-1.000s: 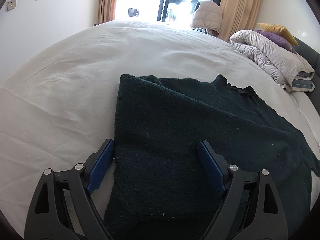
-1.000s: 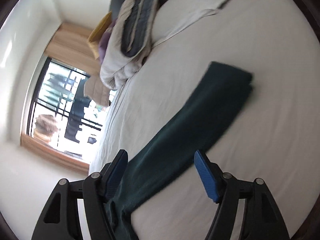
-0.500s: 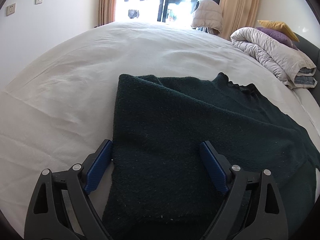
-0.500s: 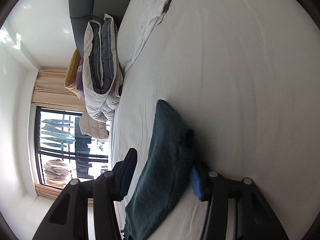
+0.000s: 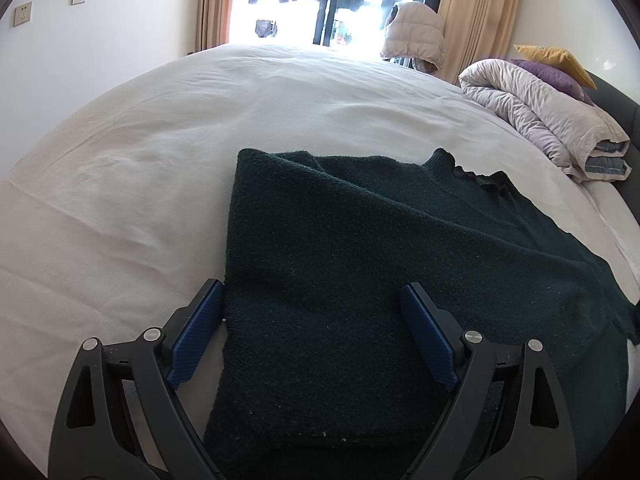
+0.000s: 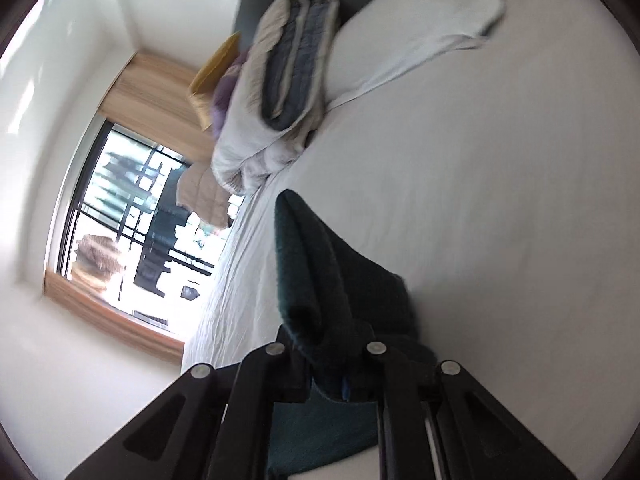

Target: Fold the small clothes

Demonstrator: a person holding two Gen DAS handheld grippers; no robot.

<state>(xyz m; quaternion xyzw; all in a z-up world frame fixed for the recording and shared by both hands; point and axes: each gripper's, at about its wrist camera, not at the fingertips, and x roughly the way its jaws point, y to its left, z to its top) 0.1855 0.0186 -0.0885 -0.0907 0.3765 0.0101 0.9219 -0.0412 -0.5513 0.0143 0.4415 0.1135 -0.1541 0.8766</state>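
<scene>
A dark green knit sweater (image 5: 360,240) lies spread on the white bed sheet (image 5: 140,168), collar toward the far right. My left gripper (image 5: 312,285) stands open and low over the sweater's near left part. Its left finger is just off the left edge and its right finger is over the body. In the right wrist view my right gripper (image 6: 332,344) has its jaws closing on a bunched fold of the sweater (image 6: 312,264). The fold rises out between the fingers above the sheet (image 6: 480,200).
A folded grey-white duvet (image 5: 540,120) with yellow and purple pillows (image 5: 556,58) lies at the head of the bed against a dark headboard. A white cloth (image 6: 432,32) lies near it. A padded jacket (image 5: 416,36) hangs by the bright window beyond the bed.
My right gripper has gone from wide open over the stretched sleeve to pinched on its fabric, and it has lifted and rolled. The left gripper and the sweater's body have stayed put.
</scene>
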